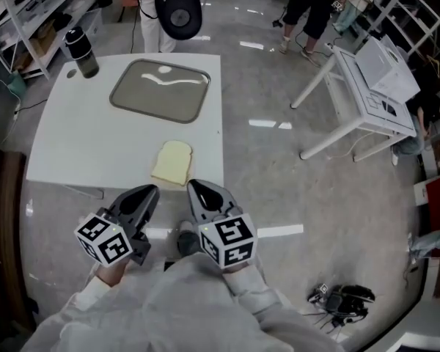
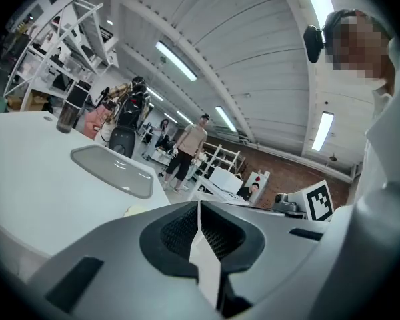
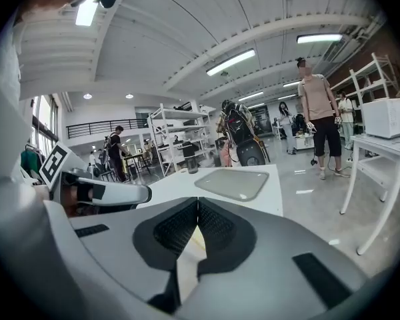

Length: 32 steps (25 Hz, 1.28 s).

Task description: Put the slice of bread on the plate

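Observation:
A pale slice of bread lies flat near the front right corner of the white table. The plate is a grey rounded-rectangle dish farther back on the table; it also shows in both gripper views. My left gripper hovers just off the table's front edge, shut with nothing in it. My right gripper sits beside it, just short of the bread, also shut on nothing. In each gripper view the jaws meet tip to tip.
A dark tumbler stands at the table's back left corner. A black round-backed chair is behind the table. A white side table with a box stands to the right. People stand at the back. Cables lie on the floor.

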{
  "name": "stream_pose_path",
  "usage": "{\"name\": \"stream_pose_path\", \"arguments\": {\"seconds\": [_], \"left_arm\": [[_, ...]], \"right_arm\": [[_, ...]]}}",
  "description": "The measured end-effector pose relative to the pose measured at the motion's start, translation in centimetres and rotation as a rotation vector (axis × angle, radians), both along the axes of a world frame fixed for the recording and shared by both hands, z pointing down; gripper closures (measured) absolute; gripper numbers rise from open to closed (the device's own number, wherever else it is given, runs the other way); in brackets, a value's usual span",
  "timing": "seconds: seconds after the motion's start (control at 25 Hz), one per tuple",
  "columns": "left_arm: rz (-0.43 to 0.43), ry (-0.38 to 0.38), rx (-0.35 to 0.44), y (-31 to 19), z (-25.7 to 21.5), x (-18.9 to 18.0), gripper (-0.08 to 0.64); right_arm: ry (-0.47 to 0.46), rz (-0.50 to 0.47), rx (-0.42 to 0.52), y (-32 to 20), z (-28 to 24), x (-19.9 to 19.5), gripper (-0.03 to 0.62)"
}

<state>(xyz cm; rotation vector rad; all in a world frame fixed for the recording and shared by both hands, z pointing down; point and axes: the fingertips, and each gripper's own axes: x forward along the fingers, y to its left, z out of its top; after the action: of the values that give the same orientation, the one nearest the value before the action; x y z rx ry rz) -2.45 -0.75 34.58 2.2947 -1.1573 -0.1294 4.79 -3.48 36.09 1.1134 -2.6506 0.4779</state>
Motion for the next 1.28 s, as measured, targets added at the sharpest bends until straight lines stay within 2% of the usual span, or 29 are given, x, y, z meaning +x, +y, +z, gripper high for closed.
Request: {"name": "stream_pose_path", "arguments": {"seconds": [0.24, 0.44, 0.68, 1.0, 1.28], "left_arm": [[-0.074, 0.025, 0.007, -4.5, 0.1, -0.6, 0.541], [-0.089, 0.025, -0.024, -5.9, 0.8, -1.5, 0.541], [-0.087, 0.004, -0.047, -7.0, 1.2, -3.0, 0.541], [-0.032, -0.03, -0.056, -8.7, 0.8, -4.5, 0.541], [-0.01, -0.042, -0.109, -8.8, 2.4, -6.0, 0.541]], "right_arm": [[0.015, 0.004, -0.023, -4.8, 1.2, 1.4, 0.58], [0.007, 0.023, -0.045, -6.5, 1.9, 1.7, 0.58], [-0.008, 0.061, -0.069, -7.8, 2.5, 1.8, 0.58], [-0.024, 0.126, -0.085, -8.7, 2.1, 1.1, 0.58], [-0.007, 0.162, -0.126, -8.1, 3.3, 0.7, 0.58]]}}
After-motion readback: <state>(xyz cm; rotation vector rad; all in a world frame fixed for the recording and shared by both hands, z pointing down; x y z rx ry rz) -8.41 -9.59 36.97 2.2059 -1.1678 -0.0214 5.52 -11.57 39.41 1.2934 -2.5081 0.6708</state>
